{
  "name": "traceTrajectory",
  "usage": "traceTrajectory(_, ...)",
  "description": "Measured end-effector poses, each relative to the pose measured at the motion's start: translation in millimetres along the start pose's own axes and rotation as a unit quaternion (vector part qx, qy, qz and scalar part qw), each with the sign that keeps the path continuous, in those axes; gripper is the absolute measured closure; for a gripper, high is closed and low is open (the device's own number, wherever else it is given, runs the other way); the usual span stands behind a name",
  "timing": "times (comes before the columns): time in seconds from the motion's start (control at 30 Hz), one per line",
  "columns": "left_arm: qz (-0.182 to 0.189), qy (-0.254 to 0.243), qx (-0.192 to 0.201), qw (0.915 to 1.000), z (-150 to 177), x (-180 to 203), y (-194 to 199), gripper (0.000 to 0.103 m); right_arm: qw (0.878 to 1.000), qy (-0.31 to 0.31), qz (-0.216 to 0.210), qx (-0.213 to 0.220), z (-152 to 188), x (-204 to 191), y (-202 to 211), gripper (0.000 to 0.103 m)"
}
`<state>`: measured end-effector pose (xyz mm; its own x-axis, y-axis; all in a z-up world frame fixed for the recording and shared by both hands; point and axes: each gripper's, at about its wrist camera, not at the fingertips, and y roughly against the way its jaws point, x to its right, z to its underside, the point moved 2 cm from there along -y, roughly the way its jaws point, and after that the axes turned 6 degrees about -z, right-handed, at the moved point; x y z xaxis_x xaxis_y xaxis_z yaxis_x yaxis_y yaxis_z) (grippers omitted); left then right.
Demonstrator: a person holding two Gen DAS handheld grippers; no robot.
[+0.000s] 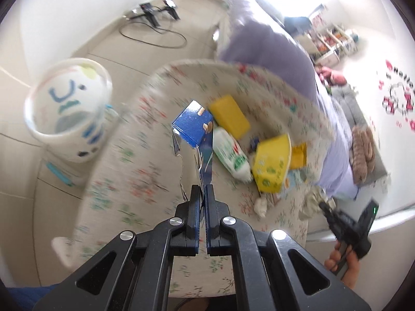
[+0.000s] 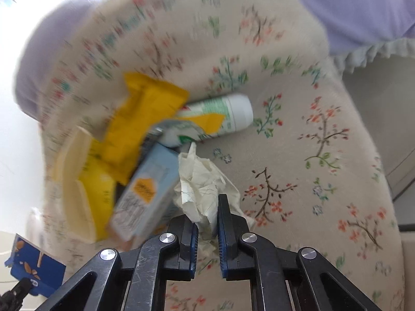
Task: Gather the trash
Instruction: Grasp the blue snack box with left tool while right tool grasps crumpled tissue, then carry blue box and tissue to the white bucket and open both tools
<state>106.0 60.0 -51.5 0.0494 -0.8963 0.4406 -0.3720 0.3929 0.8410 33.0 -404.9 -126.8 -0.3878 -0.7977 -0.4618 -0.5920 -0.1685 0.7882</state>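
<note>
Left wrist view shows my left gripper (image 1: 203, 190) closed on the torn flap of the blue carton (image 1: 193, 127); it looks light and flimsy, so the flap may rip. My right gripper (image 2: 208, 213) is pinched shut on the crumpled tissue (image 2: 199, 178), soft and weightless, so any fold gives good hold.

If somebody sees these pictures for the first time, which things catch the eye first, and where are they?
First, the torn blue box, pinched in the left gripper above the floral cloth. Next, the crumpled paper clamped between the fingers of the right gripper, beside a heap of yellow packages and a white bottle. A white bin stands on the floor, left of the cloth.
</note>
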Motion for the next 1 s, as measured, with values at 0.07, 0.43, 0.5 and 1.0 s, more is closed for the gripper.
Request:
traceTrajectory(0.07,-0.002,0.019,0.01,0.9998,-14,-19,16,0.1,1.0,0.0,-0.009,0.025,5,0,14,0.092)
traceTrajectory(0.43,-0.074,0.108,0.065,0.9893,-87,-135,59,0.1,0.98,0.095,-0.149,0.092,31,-112,56,0.092)
traceTrajectory(0.5,-0.084,0.121,0.056,0.9874,-94,-154,49,0.1,0.975,0.116,-0.174,0.07,38,-145,43,0.092)
traceTrajectory(1.0,-0.124,0.165,0.031,0.978,-118,-205,6,0.1,0.943,0.189,-0.255,-0.105,117,-375,-146,0.091)
